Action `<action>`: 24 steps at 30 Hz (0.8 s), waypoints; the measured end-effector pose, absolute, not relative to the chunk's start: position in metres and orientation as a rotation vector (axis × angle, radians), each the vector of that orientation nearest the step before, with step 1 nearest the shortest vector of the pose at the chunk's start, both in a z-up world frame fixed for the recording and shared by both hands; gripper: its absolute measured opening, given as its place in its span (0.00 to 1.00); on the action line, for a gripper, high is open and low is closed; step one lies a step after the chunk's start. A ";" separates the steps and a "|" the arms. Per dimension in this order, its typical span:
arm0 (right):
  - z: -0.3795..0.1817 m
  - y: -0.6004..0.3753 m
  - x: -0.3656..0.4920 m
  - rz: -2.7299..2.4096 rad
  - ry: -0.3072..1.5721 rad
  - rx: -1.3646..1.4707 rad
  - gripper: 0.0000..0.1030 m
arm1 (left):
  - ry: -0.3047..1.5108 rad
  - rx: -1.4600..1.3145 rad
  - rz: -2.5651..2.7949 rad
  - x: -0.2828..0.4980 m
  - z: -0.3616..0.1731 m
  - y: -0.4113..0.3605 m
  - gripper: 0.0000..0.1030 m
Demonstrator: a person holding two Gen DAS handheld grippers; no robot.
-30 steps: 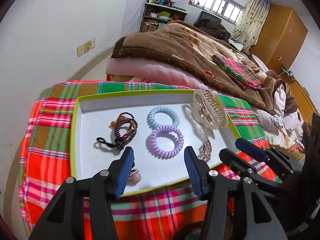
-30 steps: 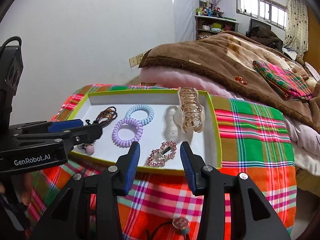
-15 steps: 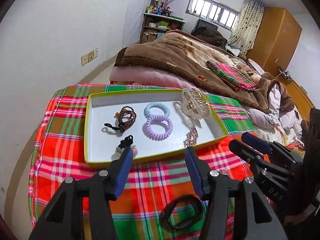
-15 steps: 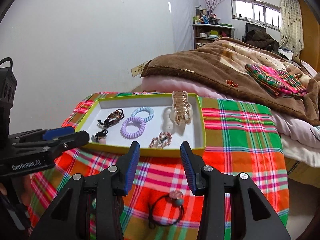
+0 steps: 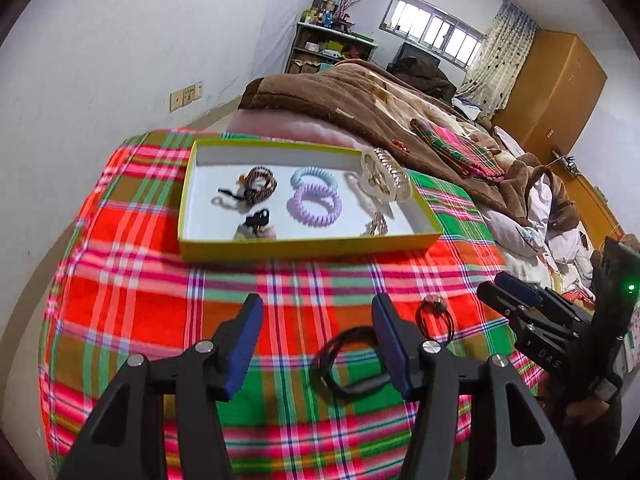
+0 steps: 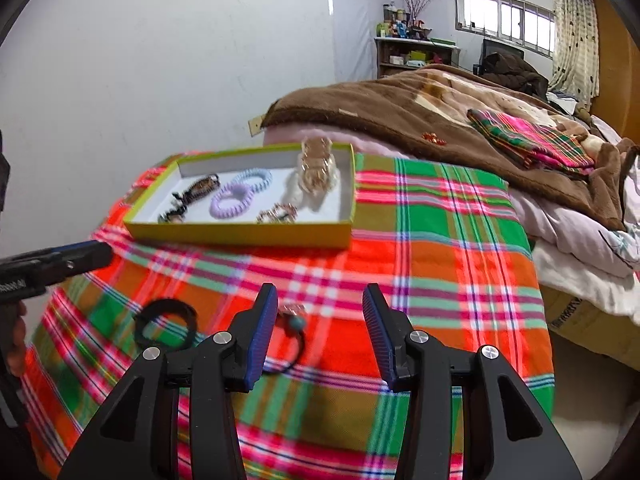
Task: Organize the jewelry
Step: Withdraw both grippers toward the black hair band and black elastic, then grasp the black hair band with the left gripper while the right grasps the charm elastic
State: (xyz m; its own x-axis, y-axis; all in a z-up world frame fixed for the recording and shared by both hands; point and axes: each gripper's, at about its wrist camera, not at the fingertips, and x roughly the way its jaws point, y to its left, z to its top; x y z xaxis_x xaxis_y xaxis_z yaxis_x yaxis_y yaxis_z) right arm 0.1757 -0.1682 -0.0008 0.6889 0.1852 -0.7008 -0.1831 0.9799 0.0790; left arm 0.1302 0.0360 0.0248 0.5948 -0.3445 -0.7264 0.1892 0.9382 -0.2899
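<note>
A yellow-green tray (image 5: pixel 304 247) (image 6: pixel 240 236) on the plaid cloth holds a purple coil tie (image 5: pixel 314 210) (image 6: pixel 232 202), a blue coil tie (image 5: pixel 312 176), a beaded bracelet (image 5: pixel 258 188), a clear claw clip (image 5: pixel 384 180) (image 6: pixel 318 166), a rhinestone clip (image 6: pixel 276 213) and a small black-tied piece (image 5: pixel 256 220). On the cloth in front lie a thick black hair tie (image 5: pixel 348 364) (image 6: pixel 166 324) and a thin black tie with a bead (image 5: pixel 434 312) (image 6: pixel 294 320). My left gripper (image 5: pixel 316 320) is open and empty above the cloth near the black tie. My right gripper (image 6: pixel 320 308) is open and empty beside the bead tie.
The plaid cloth (image 6: pixel 440 240) covers a small table against the white wall. A bed with a brown blanket (image 6: pixel 400 112) and a folded plaid cloth (image 6: pixel 528 142) lies behind and to the right. A wooden wardrobe (image 5: pixel 552 88) stands far right.
Both grippers have pulled back from the tray toward the near edge. The two black ties on the cloth have come into view. Both grippers stay open.
</note>
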 end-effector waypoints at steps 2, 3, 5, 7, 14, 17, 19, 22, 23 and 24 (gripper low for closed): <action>-0.007 -0.168 0.176 0.222 0.801 -0.006 0.44 | 0.891 -0.204 -0.308 0.126 0.020 0.038 0.57; -0.010 -0.167 0.176 0.228 0.805 -0.013 0.44 | 0.897 -0.208 -0.307 0.124 0.018 0.038 0.57; -0.014 -0.166 0.176 0.253 0.816 -0.017 0.44 | 0.905 -0.210 -0.305 0.119 0.014 0.038 0.57; -0.019 -0.163 0.177 0.275 0.828 -0.025 0.44 | 0.910 -0.210 -0.301 0.116 0.012 0.039 0.57; -0.034 -0.157 0.187 0.297 0.869 -0.038 0.44 | 0.932 -0.213 -0.283 0.105 0.004 0.040 0.57; -0.036 -0.154 0.191 0.306 0.878 -0.050 0.44 | 0.942 -0.212 -0.277 0.103 0.000 0.040 0.57; -0.037 -0.151 0.192 0.312 0.880 -0.065 0.44 | 0.948 -0.210 -0.274 0.102 -0.002 0.039 0.57; -0.040 -0.145 0.195 0.314 0.883 -0.100 0.44 | 0.953 -0.208 -0.267 0.100 -0.003 0.039 0.57; -0.040 -0.143 0.195 0.312 0.880 -0.110 0.44 | 0.953 -0.208 -0.266 0.099 -0.003 0.039 0.57; -0.039 -0.142 0.195 0.313 0.876 -0.114 0.44 | 0.954 -0.208 -0.265 0.099 -0.003 0.039 0.57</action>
State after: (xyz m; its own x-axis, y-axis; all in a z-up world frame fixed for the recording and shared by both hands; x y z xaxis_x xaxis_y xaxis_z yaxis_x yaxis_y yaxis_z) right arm 0.1946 -0.1425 -0.0394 0.5980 0.2227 -0.7699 -0.3153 0.9485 0.0295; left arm 0.0986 0.0393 -0.0028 0.5503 -0.3125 -0.7743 0.1308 0.9481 -0.2897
